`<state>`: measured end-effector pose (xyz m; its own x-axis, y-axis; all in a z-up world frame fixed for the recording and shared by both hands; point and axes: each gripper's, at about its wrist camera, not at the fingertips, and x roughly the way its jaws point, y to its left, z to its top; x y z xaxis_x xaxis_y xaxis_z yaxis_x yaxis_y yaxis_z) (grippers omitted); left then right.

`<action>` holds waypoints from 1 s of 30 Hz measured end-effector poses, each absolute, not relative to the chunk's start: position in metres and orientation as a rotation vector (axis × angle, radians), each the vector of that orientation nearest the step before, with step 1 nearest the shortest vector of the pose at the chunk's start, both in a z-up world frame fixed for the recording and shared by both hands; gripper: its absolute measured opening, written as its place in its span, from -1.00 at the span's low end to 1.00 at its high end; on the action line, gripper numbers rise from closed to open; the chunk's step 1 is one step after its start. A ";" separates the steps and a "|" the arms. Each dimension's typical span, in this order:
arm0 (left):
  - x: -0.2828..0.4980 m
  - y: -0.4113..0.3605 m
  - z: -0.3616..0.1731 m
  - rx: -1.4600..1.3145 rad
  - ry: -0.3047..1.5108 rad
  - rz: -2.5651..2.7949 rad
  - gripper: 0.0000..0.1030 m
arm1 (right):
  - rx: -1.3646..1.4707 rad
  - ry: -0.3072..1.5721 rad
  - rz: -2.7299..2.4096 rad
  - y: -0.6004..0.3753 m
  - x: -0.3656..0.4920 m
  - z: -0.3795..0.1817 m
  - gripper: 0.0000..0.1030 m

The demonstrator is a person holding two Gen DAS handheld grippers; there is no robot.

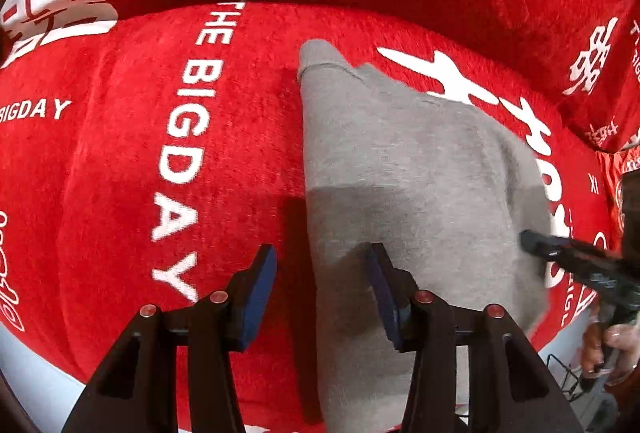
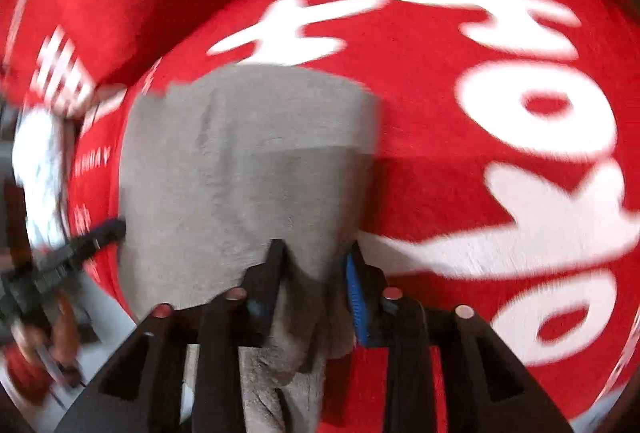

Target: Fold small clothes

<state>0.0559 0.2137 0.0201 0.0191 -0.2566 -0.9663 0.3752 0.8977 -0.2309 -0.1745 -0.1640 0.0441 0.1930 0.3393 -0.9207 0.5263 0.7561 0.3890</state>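
Bright even light, hard shadow band across grey garment (image 1: 404,161), right wrist view motion-blurred, fisheye-bent edges

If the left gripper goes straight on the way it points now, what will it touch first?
Probably the left edge of the gray garment, or the red cloth beside it: the left gripper straddles that edge. Depth is unclear.

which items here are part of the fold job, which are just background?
Job:
- grey garment, flat on the cover
- left gripper, jaws apart over its edge
- right gripper, cloth bunched between its jaws

Background:
- red printed cover
- red cushion, far right
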 end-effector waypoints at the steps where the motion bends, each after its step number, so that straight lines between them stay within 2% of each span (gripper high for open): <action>1: 0.054 0.208 0.019 0.123 1.466 -0.485 -0.03 | 0.780 1.409 -0.176 -0.167 -0.178 0.048 -0.11; 5: 0.050 0.201 0.021 0.171 1.441 -0.468 -0.03 | 0.977 1.331 -0.126 -0.179 -0.201 0.063 -0.10; 10: 0.053 0.205 0.021 0.139 1.460 -0.463 -0.03 | 1.176 1.350 -0.063 -0.159 -0.203 0.053 -0.11; 11: 0.052 0.205 0.022 0.146 1.458 -0.462 -0.03 | 1.171 1.370 -0.062 -0.151 -0.203 0.050 -0.37; 12: 0.051 0.204 0.024 0.155 1.456 -0.461 -0.03 | 1.134 1.393 -0.068 -0.144 -0.203 0.048 -0.75; 16: 0.049 0.203 0.025 0.167 1.454 -0.459 -0.03 | 0.804 1.453 -0.139 -0.124 -0.190 0.061 -0.75; 19: 0.048 0.204 0.025 0.157 1.458 -0.467 -0.03 | 0.679 1.478 -0.138 -0.112 -0.188 0.057 -0.74; 30: 0.044 0.207 0.030 0.159 1.481 -0.453 -0.02 | 0.822 1.457 -0.199 -0.120 -0.195 0.071 -0.66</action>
